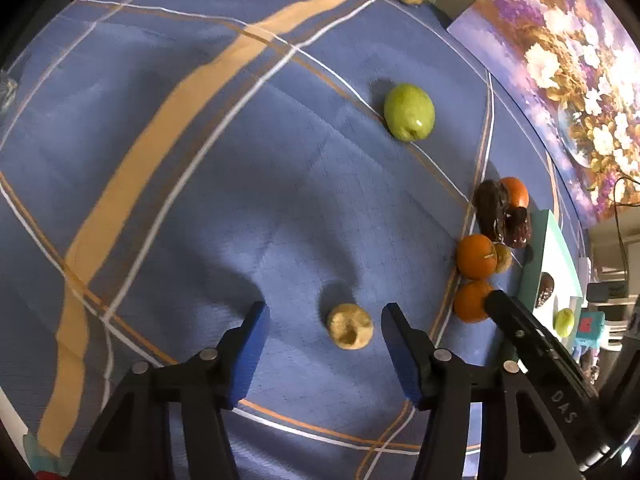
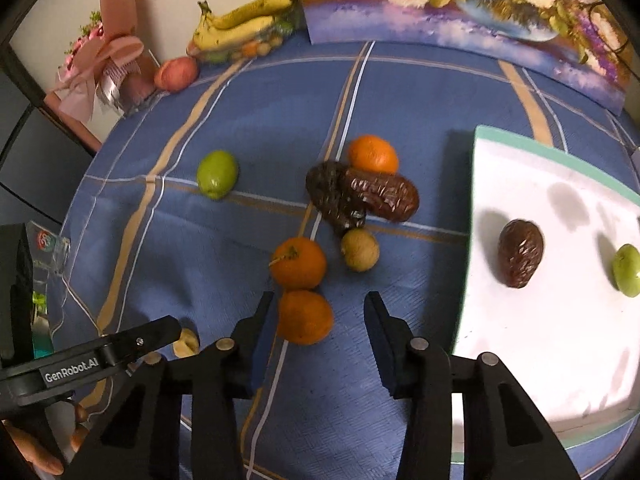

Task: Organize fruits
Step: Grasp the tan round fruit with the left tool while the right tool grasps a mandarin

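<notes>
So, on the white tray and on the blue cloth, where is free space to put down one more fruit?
The white tray is bare in its near part, in front of the brown fruit and the green fruit. The blue cloth is free between the green apple and the bananas. It is crowded around the oranges and dark fruits.

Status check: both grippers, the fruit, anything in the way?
Left gripper open around beige fruit. Right gripper open, left pad at nearest orange. Second orange touching it behind.
</notes>
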### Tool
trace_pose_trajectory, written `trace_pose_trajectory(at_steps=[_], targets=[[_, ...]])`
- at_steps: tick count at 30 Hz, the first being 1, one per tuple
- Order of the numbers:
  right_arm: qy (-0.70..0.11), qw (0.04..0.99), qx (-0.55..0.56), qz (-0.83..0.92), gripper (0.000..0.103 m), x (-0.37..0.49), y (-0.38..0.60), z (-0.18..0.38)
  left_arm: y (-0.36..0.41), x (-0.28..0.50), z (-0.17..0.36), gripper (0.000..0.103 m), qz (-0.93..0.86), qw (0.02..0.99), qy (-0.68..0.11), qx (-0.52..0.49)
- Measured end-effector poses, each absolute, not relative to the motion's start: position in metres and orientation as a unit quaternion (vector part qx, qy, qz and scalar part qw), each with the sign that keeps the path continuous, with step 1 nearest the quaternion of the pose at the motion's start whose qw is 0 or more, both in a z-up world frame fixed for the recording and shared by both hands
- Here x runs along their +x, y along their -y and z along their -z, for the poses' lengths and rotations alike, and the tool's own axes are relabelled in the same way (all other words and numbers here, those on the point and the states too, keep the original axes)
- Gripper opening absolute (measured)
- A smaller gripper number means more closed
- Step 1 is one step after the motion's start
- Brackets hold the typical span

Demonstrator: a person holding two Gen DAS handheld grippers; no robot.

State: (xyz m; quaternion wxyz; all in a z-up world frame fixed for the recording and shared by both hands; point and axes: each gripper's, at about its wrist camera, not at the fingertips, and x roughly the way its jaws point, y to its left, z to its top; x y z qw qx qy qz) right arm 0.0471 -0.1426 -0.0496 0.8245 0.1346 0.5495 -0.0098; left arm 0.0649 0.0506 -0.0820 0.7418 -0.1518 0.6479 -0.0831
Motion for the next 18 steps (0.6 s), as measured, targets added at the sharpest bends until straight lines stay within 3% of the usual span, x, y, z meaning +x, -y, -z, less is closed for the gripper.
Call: trace_pose_trajectory(at_steps=[7,11,18], targets=[[-0.555,0.819,0.145,-0.01,0.04,0.05,0.139,0.06,-0.041,0.061,0.088,0.043,0.085,0.742,-0.651,-0.135],[-0.556,0.817,0.152,-0.019,0.037,0.05,0.137,0.064,-0.035,0.061,0.09,0.028,0.099,0.737,-0.653,-0.141],[-0.556,0.817,0.154,-0.021,0.033,0.051,0.131,0.066,-0.028,0.062,0.094,0.025,0.102,0.738,-0.653,-0.134]])
